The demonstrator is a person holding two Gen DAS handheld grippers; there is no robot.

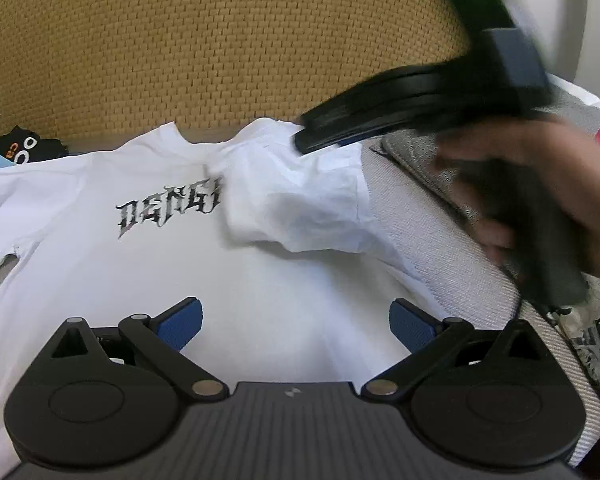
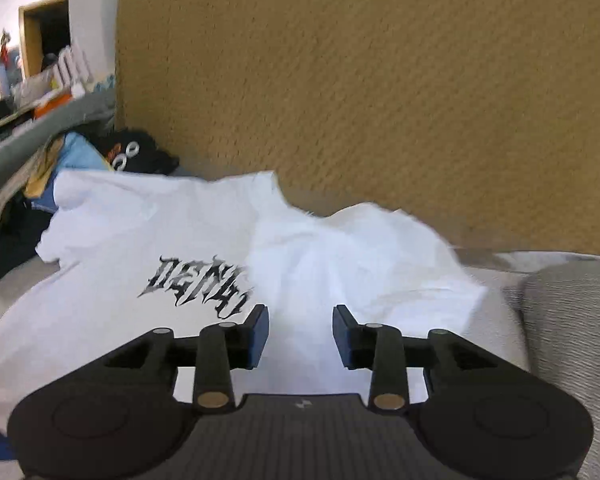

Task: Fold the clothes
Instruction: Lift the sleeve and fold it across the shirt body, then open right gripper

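Your right gripper (image 2: 300, 336) is hovering with its jaws parted and empty, just above the white T-shirt (image 2: 148, 232), whose sleeve (image 2: 360, 256) is lying folded over the black lettering (image 2: 198, 286). Your left gripper (image 1: 296, 328) is standing wide open over the shirt's lower front. The shirt is lying flat on a grey sofa seat (image 1: 440, 248) against a woven tan backrest (image 1: 220, 48).

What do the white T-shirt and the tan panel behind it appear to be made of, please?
White T-shirt: soft matte knit fabric, probably cotton, since it creases and folds limply; its lettering looks printed. Tan panel: coarse woven material, possibly rattan or textile, given its regular basket-weave texture.
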